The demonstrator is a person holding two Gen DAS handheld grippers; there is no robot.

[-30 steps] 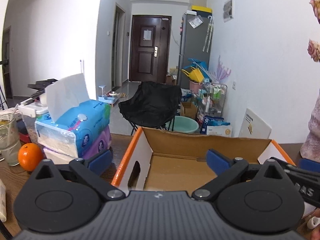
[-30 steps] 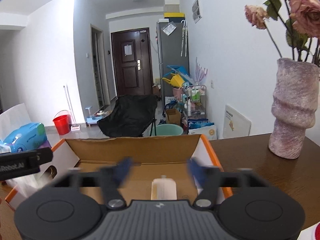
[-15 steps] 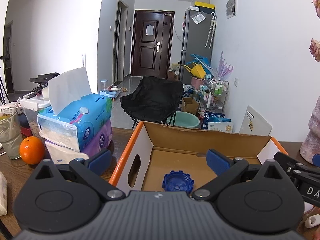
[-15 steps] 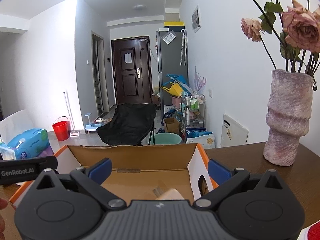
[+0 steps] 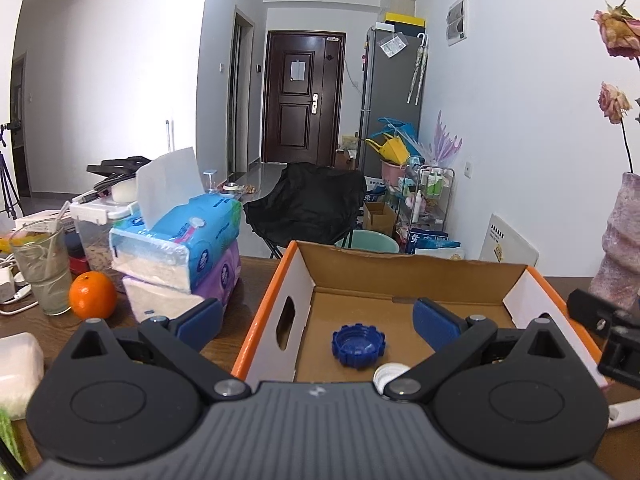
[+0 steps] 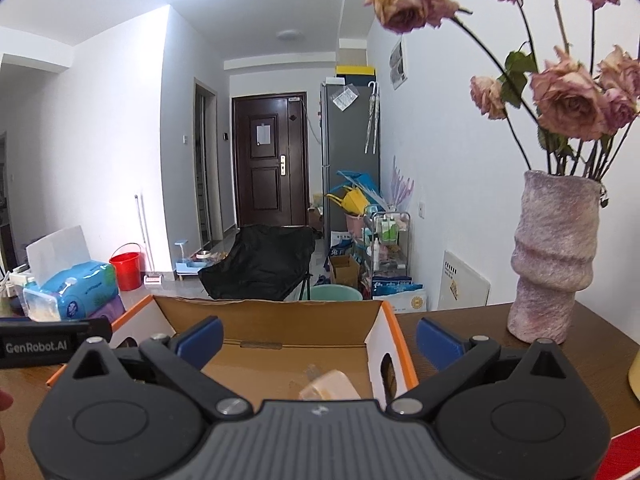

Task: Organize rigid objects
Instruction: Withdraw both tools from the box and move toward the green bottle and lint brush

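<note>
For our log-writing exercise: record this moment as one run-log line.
left gripper: open, empty | right gripper: open, empty | orange-edged cardboard box: holds blue ridged plastic cap, white cap, beige bottle

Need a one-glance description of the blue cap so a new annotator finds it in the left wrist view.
Find the orange-edged cardboard box on the wooden table, right of the stacked tissue packs. On its brown floor lies the blue cap, open side up. Its notched, gear-like rim and deep blue colour separate it from the smaller white cap beside it.

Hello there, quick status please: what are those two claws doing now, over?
Left gripper open, empty. Right gripper open, empty. Blue cap in cardboard box. Nothing blocking.
</note>
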